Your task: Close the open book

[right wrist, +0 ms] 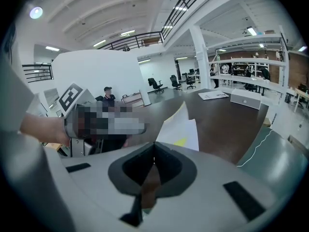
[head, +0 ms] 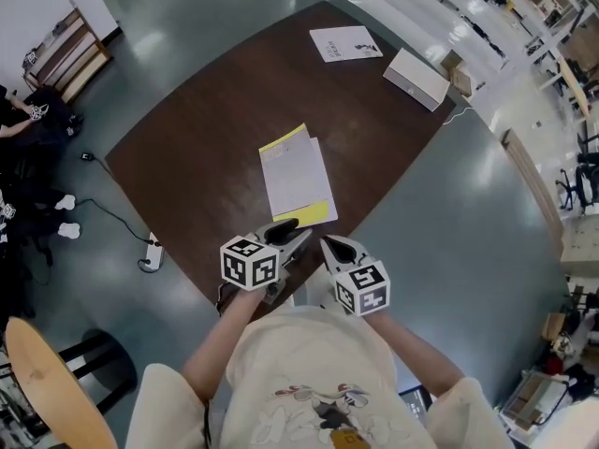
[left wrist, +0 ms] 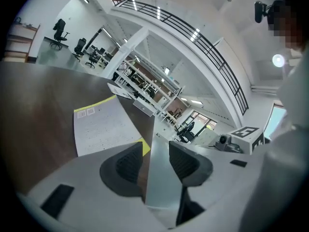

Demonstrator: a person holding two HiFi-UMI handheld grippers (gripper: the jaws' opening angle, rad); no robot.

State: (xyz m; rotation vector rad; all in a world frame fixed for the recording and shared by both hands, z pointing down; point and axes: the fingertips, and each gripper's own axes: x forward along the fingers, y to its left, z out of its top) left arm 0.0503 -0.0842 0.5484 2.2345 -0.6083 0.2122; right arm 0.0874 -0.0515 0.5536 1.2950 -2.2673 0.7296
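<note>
The book point(head: 298, 176) lies flat in the middle of the dark brown table point(head: 197, 148), a white printed face up and yellow showing at its far and near ends. My left gripper point(head: 292, 229) hovers just short of the book's near end, its jaws open with nothing between them; the left gripper view shows the book point(left wrist: 101, 124) beyond the left gripper point(left wrist: 154, 151). Beside it on the right, my right gripper point(head: 330, 245) is shut and holds nothing. In the right gripper view its tips point(right wrist: 154, 156) meet, and the book point(right wrist: 182, 129) lies ahead.
A white box point(head: 416, 78) and a printed sheet point(head: 344, 43) lie at the table's far end. A power strip point(head: 152, 251) and cable lie on the floor to the left. A round wooden stool point(head: 47, 382) stands at lower left. Both grippers are near the table's front edge.
</note>
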